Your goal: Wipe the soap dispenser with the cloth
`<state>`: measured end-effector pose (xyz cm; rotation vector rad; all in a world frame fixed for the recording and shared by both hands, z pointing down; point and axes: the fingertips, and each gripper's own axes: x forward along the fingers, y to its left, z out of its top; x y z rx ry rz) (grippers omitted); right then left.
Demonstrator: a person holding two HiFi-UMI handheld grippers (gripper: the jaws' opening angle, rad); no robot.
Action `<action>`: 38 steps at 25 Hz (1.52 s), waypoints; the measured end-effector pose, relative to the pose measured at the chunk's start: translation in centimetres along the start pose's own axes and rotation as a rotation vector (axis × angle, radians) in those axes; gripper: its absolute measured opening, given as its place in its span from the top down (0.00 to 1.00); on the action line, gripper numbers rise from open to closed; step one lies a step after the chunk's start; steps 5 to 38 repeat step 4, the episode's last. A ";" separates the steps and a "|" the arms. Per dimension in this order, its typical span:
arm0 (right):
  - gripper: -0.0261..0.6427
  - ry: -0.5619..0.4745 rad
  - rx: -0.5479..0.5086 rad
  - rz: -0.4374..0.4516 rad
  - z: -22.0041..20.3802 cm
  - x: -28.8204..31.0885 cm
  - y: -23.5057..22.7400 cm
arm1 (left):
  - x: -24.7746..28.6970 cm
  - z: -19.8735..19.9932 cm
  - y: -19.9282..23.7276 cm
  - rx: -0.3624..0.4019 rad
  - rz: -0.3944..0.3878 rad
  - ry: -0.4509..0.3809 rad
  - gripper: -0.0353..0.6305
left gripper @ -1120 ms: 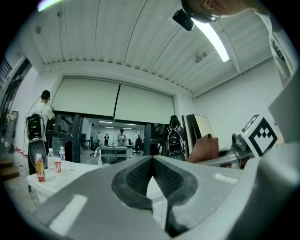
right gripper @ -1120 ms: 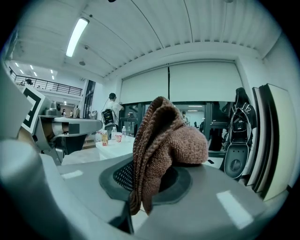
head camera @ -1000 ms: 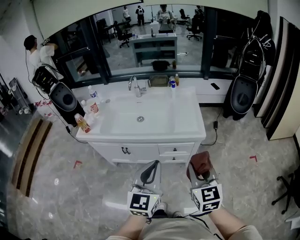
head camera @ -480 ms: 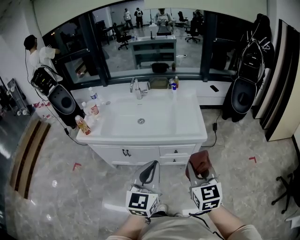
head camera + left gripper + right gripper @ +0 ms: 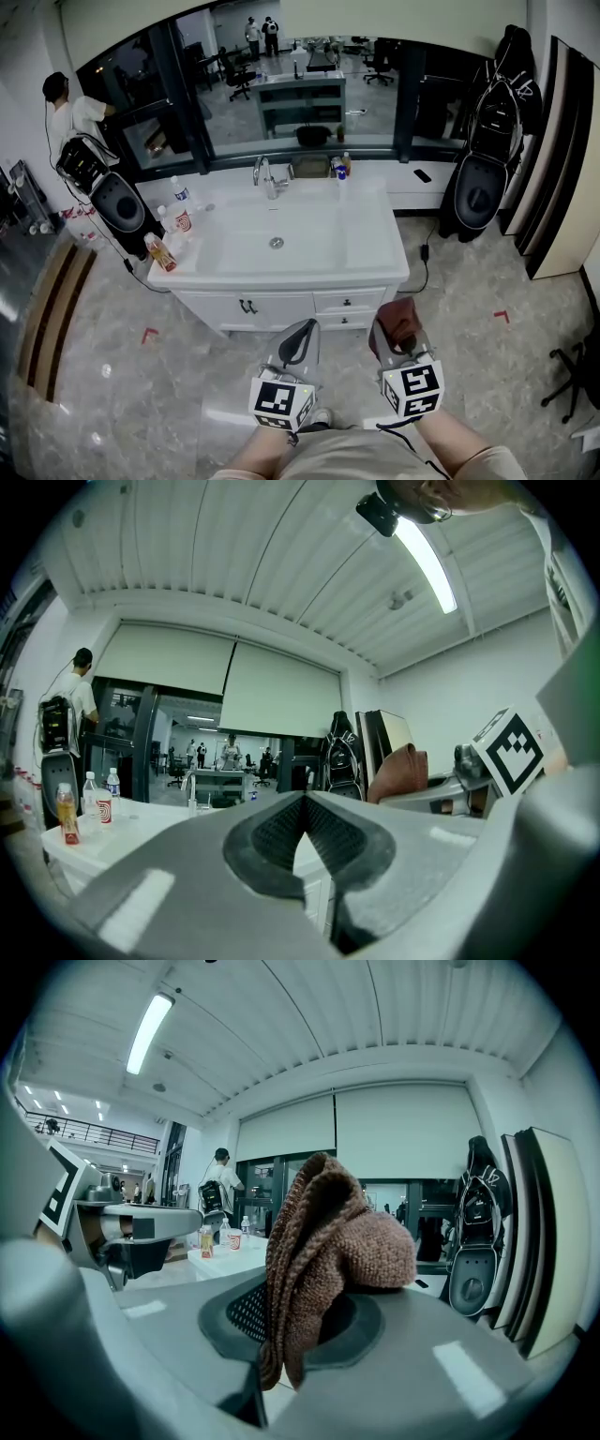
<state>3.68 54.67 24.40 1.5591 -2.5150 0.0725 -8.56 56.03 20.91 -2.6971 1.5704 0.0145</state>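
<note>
Two small bottles stand behind the white sink, right of the faucet (image 5: 267,178). The white one with a blue label (image 5: 336,170) looks like the soap dispenser, but it is too small to be sure. Both grippers are held low in front of the person, well short of the counter (image 5: 375,272). My right gripper (image 5: 399,330) (image 5: 298,1321) is shut on a folded brown knitted cloth (image 5: 397,317) (image 5: 323,1241), which sticks up from its jaws. My left gripper (image 5: 300,336) (image 5: 305,803) is shut with nothing in it. In the left gripper view, the cloth (image 5: 398,772) shows at the right.
Drink bottles and a cup (image 5: 173,223) stand on the counter's left end. A black speaker case (image 5: 117,202) stands left of the cabinet and another (image 5: 476,192) stands to its right. A phone (image 5: 424,175) lies on the ledge. A person (image 5: 66,112) stands at the far left.
The head view has shifted slightly, so the counter sits a little lower and to the left. Both grippers stay where they were, and the cloth is still in the right one.
</note>
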 end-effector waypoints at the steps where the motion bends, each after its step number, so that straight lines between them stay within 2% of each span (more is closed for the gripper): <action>1: 0.84 -0.001 -0.002 0.001 0.0 0.0 0.0 | 0.1 0.0 0.0 0.000 0.001 0.000 0.95; 38: 0.84 -0.004 -0.012 0.003 0.3 0.0 -0.1 | 0.3 0.2 0.2 0.001 0.008 -0.002 0.95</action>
